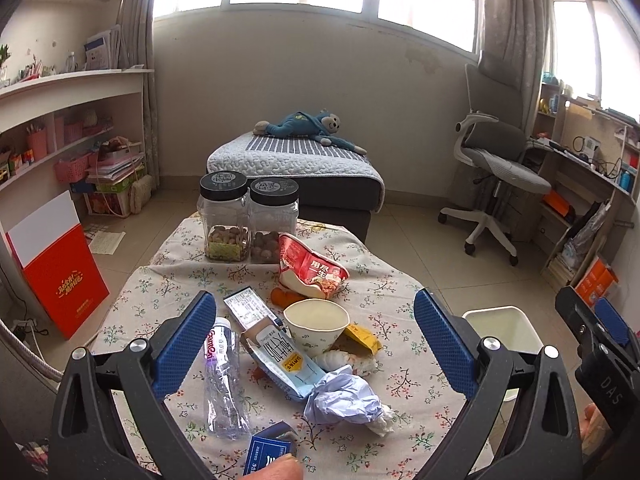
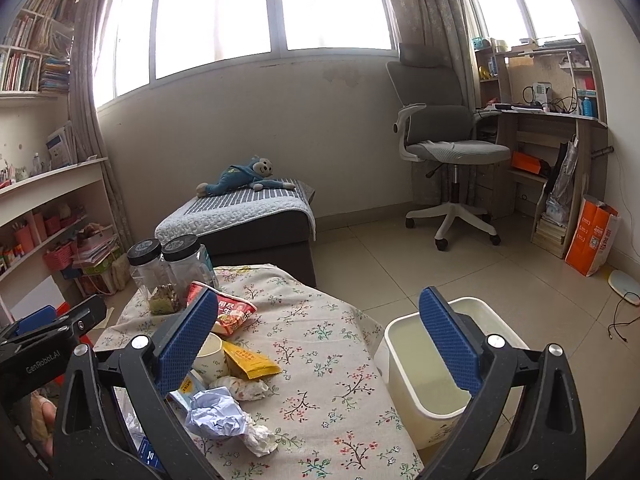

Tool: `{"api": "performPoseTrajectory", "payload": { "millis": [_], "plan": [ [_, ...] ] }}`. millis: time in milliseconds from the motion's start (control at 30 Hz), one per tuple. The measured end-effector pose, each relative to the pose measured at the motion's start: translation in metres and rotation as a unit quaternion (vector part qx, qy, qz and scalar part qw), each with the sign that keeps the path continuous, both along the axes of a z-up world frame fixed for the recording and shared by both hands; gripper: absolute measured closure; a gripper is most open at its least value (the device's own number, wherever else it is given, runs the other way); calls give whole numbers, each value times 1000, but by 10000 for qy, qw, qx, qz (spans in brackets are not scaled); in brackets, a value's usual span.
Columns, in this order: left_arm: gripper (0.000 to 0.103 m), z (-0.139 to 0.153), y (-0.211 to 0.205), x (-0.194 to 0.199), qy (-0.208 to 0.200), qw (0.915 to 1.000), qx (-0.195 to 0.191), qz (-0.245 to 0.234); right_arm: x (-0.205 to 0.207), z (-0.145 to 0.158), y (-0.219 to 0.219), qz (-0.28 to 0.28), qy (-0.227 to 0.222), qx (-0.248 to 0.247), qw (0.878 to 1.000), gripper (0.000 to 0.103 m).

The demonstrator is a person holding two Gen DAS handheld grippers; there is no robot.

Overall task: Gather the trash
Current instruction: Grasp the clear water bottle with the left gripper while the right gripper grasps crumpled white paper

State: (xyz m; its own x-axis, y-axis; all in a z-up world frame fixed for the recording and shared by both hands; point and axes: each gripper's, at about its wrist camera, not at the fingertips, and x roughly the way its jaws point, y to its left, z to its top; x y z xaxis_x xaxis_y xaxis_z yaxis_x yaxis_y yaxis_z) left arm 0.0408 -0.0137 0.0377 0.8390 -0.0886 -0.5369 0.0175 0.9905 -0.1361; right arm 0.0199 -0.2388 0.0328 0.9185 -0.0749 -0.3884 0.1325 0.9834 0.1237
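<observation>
Trash lies on a low table with a floral cloth (image 1: 168, 280): a clear plastic bottle (image 1: 222, 380), a flattened milk carton (image 1: 276, 356), a paper cup (image 1: 316, 322), a red snack bag (image 1: 310, 268), a yellow wrapper (image 1: 364, 336) and crumpled pale-blue paper (image 1: 344, 398). My left gripper (image 1: 316, 340) is open and empty, above the pile. My right gripper (image 2: 320, 344) is open and empty, over the table's right edge, with the crumpled paper (image 2: 218, 416) at lower left. An empty white bin (image 2: 432, 368) stands on the floor right of the table; it also shows in the left wrist view (image 1: 500, 328).
Two black-lidded jars (image 1: 248, 220) with nuts stand at the table's far end. Beyond are a padded bench with a blue plush monkey (image 1: 312, 128), an office chair (image 1: 496, 176), a desk at right, shelves and a red box (image 1: 56, 264) at left.
</observation>
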Motion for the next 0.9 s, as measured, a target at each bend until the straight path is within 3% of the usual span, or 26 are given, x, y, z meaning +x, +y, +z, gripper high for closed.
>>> {"api": "performPoseTrajectory", "payload": {
  "millis": [133, 200, 333, 433, 567, 633, 700, 767, 867, 900],
  "plan": [
    [7, -10, 38, 40, 923, 9940, -590, 33, 29, 2, 8, 294, 615, 109, 9976, 7],
    [7, -25, 51, 63, 1563, 9864, -509, 56, 47, -3, 12, 478, 1054, 168, 9931, 7],
    [7, -75, 78, 94, 2712, 9618, -149, 340, 85, -27, 25, 1000, 2064, 347, 9727, 7],
    [7, -119, 99, 107, 3416, 9374, -506, 451, 105, -52, 38, 1408, 2514, 342, 9570, 7],
    [7, -158, 98, 119, 3826, 9224, -282, 443, 121, -93, 50, 2053, 3067, 713, 9267, 7],
    [7, -170, 97, 126, 3953, 9170, -366, 392, 129, -113, 58, 2390, 3472, 917, 9022, 7],
    [9, -178, 95, 132, 4039, 9131, -426, 352, 133, -125, 69, 2649, 3704, 872, 8860, 7],
    [24, -186, 93, 136, 4138, 9088, -439, 291, 135, -130, 78, 2722, 3756, 668, 8834, 7],
    [45, -195, 93, 140, 4281, 9020, -529, 156, 142, -142, 88, 2870, 3947, 690, 8701, 7],
    [48, -196, 93, 140, 4288, 9019, -513, 128, 145, -147, 92, 2895, 4025, 694, 8657, 7]
  ]
}}
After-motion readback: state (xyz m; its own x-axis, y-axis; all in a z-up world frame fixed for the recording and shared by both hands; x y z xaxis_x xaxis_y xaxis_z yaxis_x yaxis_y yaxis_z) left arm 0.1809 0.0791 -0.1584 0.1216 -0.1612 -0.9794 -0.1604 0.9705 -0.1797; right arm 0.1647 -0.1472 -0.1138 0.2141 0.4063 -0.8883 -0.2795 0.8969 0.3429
